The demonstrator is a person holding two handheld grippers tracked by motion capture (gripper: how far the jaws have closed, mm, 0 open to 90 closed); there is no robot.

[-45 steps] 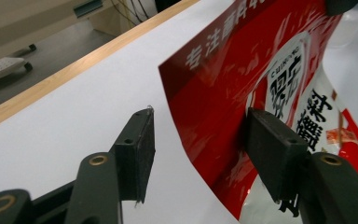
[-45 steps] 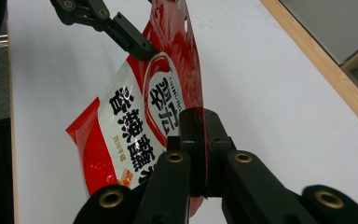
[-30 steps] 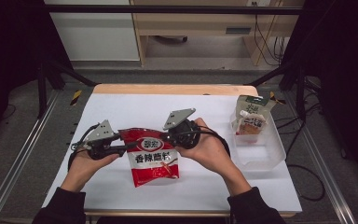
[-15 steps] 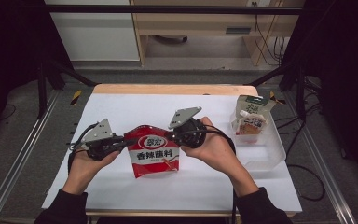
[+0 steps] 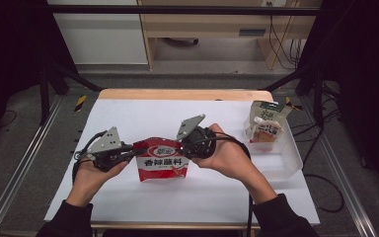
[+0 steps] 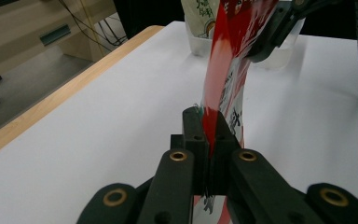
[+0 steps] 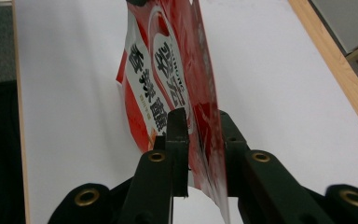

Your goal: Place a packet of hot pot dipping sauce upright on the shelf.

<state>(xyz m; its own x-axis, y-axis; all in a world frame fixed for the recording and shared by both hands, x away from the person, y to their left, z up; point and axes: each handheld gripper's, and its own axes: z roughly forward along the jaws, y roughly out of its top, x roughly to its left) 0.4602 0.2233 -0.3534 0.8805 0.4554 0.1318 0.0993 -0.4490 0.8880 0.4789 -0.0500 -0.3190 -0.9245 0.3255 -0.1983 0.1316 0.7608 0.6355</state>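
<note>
Red packet (image 5: 161,160) hung upright above worktop (image 5: 143,116) centre, gripped at both top corners. Left tongs (image 5: 131,151) clamped shut on 9 o'clock corner, right tongs (image 5: 181,145) pinched 3 o'clock corner, likely to keep packet taut for carrying or tearing. Clear bin (image 5: 286,158) with pouch (image 5: 265,127) at 3 o'clock. White worktop, wooden edge; dark room, desk at 12 o'clock.
</note>
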